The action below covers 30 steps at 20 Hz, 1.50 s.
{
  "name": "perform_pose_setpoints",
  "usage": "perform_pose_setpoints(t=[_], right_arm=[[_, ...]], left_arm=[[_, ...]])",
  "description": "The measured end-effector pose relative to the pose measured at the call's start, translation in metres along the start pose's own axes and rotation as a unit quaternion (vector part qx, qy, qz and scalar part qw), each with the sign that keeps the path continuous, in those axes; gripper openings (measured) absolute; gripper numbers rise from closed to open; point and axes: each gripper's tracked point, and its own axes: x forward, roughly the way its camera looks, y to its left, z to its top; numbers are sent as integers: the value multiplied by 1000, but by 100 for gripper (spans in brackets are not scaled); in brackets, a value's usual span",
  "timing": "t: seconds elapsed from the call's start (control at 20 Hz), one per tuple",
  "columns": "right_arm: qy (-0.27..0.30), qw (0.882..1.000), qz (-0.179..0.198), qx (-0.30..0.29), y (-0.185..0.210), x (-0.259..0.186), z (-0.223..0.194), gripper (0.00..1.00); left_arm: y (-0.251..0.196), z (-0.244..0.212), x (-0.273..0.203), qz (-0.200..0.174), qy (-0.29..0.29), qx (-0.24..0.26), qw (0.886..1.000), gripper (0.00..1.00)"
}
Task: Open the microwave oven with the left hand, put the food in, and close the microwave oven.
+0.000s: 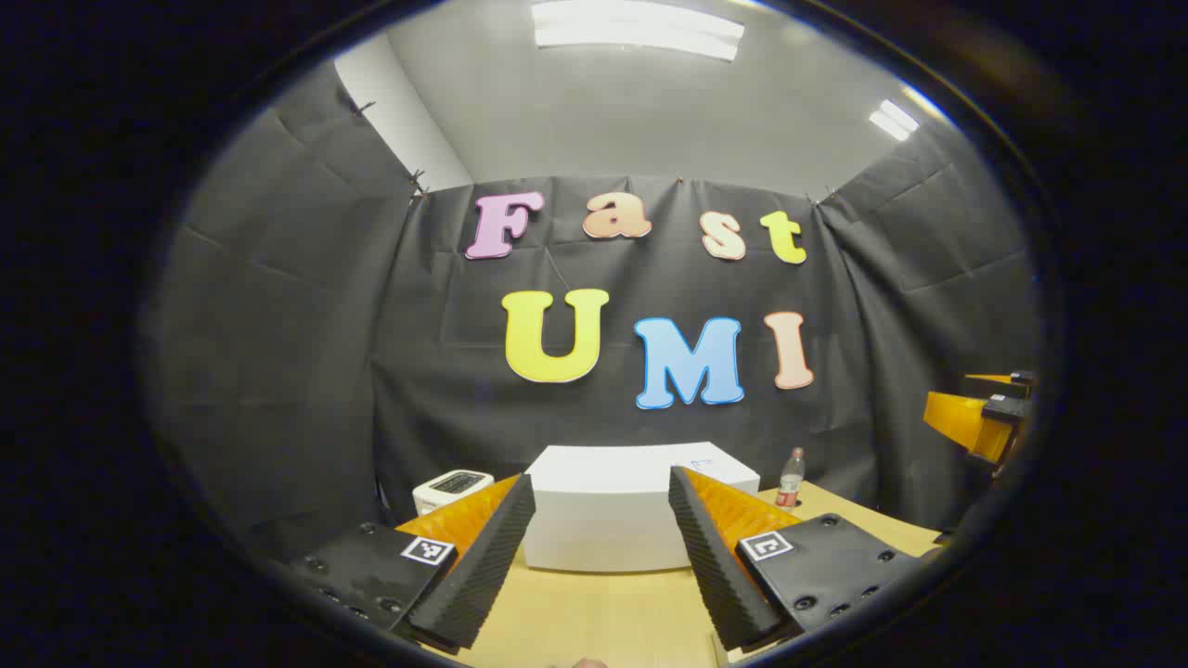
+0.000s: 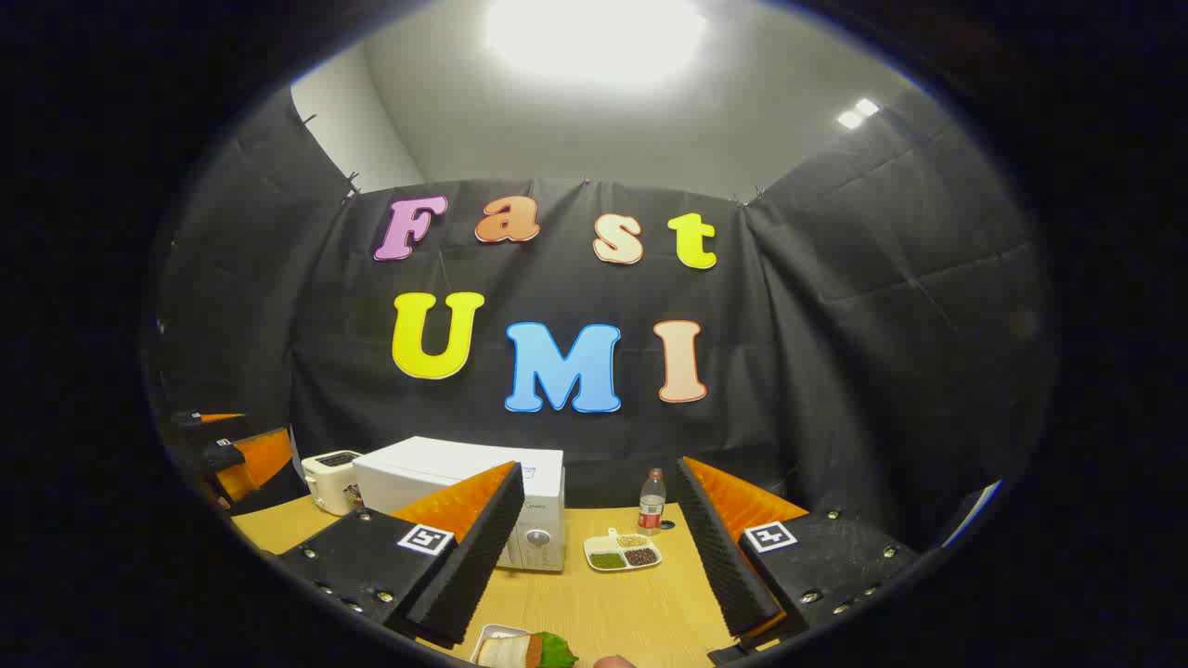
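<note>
Squarely ahead, the white microwave oven (image 1: 640, 506) sits shut (both grippers spread, empty).

Each hand-held gripper (image 1: 601, 557) has ridged fingers, screwed black plates, square markers.

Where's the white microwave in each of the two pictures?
Left gripper view: the microwave sits low in the middle, between the left claw's two open fingers.
Right gripper view: the microwave sits lower left of centre, partly behind a finger of the right claw.
Shared landmark: the bottle stands to its right.
</note>
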Motion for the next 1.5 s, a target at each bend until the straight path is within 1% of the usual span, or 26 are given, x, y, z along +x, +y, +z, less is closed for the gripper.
perform_pose_setpoints(t=[0.45, 0.75, 0.9, 1.0, 1.05, 1.2, 1.3, 1.35, 1.5], right_arm=[[4, 1000, 12, 3, -17, 5, -7, 98], [6, 1000, 25, 9, -32, 11, -17, 98], [5, 999, 36, 17, -40, 11, -23, 98], [6, 999, 36, 15, -48, 13, -29, 98], [8, 999, 35, 16, -51, 14, -32, 98], [10, 999, 28, 21, -56, 15, -34, 98], [7, 1000, 20, 17, -59, 19, -34, 98], [8, 1000, 13, 17, -61, 22, -36, 98], [9, 1000, -7, 22, -65, 32, -33, 98]], left_arm=[[-23, 0, -4, 6, -4, 19, 1000, 98], [-43, -5, -3, 15, -1, 22, 1000, 98], [-55, -8, 2, 15, -5, 16, 1000, 97], [-62, -9, 11, 10, -13, 13, 1000, 96], [-65, -10, 17, 7, -16, 14, 1000, 98], [-74, -15, 40, -4, -19, 20, 1000, 98], [-79, -22, 59, -15, -19, 21, 999, 98], [-84, -27, 69, -22, -17, 22, 999, 96], [-96, -44, 97, -46, -9, 17, 999, 96]])
